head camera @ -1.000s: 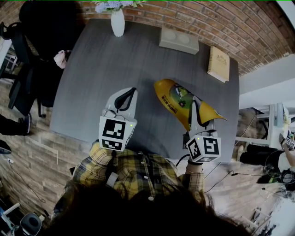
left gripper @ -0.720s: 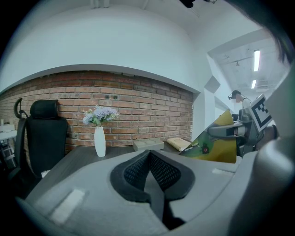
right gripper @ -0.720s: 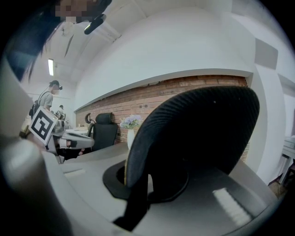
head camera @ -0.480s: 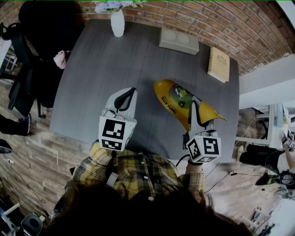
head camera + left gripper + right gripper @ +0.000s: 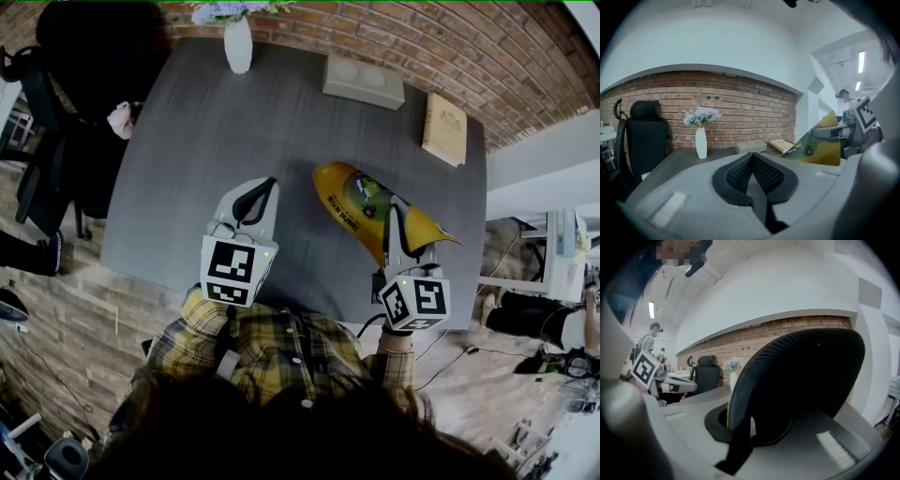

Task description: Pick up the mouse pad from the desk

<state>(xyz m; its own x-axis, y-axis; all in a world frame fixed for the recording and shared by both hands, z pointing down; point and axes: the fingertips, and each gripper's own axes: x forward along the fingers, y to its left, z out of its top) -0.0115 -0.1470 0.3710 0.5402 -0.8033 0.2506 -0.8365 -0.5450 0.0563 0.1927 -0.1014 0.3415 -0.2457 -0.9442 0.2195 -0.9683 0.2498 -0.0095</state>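
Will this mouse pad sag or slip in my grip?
Probably floppy: the mouse pad curves in the right gripper instead of lying flat. Likely light: one edge pinch holds it up. Its textured black underside should resist slipping.

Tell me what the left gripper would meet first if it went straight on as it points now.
Likely the bare desk top ahead of the left gripper; further on stands the grey box. Depth is unclear.

Bkgd person [image 5: 592,317] shifted, rt edge (slightly)
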